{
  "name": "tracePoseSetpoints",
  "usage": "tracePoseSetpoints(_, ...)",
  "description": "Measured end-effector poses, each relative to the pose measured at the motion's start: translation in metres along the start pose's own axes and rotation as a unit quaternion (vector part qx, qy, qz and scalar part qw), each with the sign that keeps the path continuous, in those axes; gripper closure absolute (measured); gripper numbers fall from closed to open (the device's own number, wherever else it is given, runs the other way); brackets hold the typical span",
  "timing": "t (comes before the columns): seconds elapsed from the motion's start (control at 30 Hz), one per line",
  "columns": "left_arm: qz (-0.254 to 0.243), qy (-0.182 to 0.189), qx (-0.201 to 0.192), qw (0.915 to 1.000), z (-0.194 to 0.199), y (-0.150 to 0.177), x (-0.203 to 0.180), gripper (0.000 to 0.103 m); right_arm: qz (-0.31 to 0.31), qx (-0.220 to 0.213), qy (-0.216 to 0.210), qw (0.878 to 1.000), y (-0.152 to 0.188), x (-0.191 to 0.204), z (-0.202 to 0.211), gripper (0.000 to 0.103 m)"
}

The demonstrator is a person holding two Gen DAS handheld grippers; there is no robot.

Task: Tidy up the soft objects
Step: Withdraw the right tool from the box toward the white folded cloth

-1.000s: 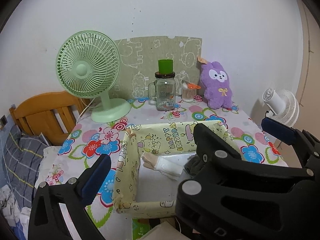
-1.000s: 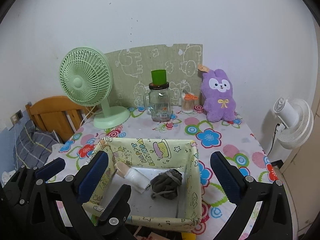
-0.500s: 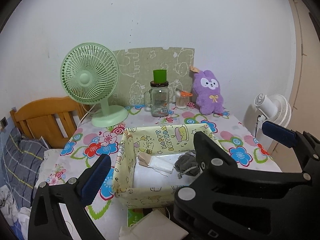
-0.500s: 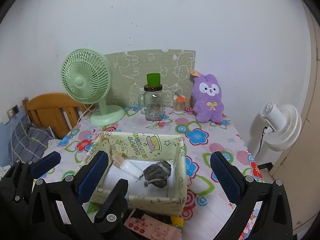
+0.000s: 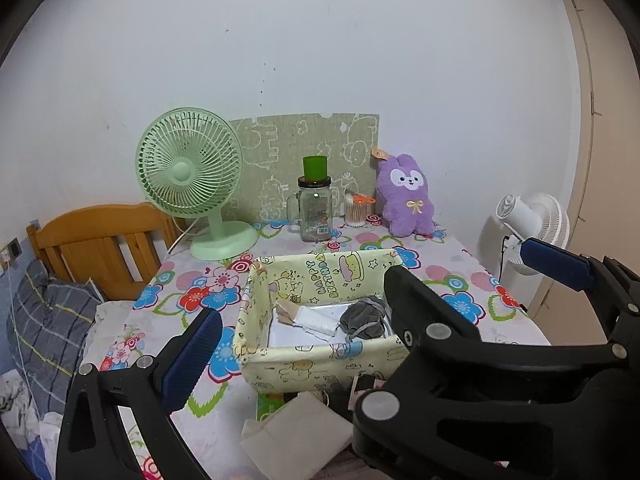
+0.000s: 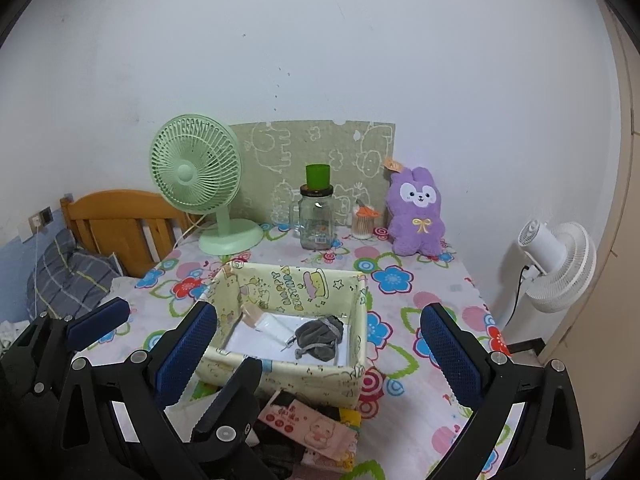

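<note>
A floral-clothed table [image 6: 424, 280] fills the middle of both views. Low in the frame, the right gripper [image 6: 316, 344] and left gripper [image 5: 368, 296] both gape wide with nothing between their blue pads. At centre sits the yellow fabric basket [image 6: 280, 376], holding a grey bundle [image 6: 320, 336] just beside a white-and-beige folded piece [image 6: 264, 322]. Against the wall behind stand a green fan [image 6: 196, 176], a purple plush bunny [image 6: 418, 212] at right, and a glass jar [image 6: 316, 220] between them.
</note>
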State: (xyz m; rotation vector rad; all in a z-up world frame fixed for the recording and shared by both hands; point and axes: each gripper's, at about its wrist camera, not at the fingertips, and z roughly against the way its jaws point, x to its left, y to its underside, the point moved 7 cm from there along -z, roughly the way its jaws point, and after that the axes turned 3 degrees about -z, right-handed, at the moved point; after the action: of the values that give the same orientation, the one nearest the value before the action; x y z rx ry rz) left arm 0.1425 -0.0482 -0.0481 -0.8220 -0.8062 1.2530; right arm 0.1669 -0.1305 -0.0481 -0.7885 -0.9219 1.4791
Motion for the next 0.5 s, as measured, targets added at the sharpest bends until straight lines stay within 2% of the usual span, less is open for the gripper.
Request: tracePoseSetpoints(0.5, -0.001, -0.005, -0.008, 1.0, 0.03, 0.021, -0.003, 0.0, 0.003, -0.004, -0.016, 1.0, 0.022, 0.006, 0.031, 0.001)
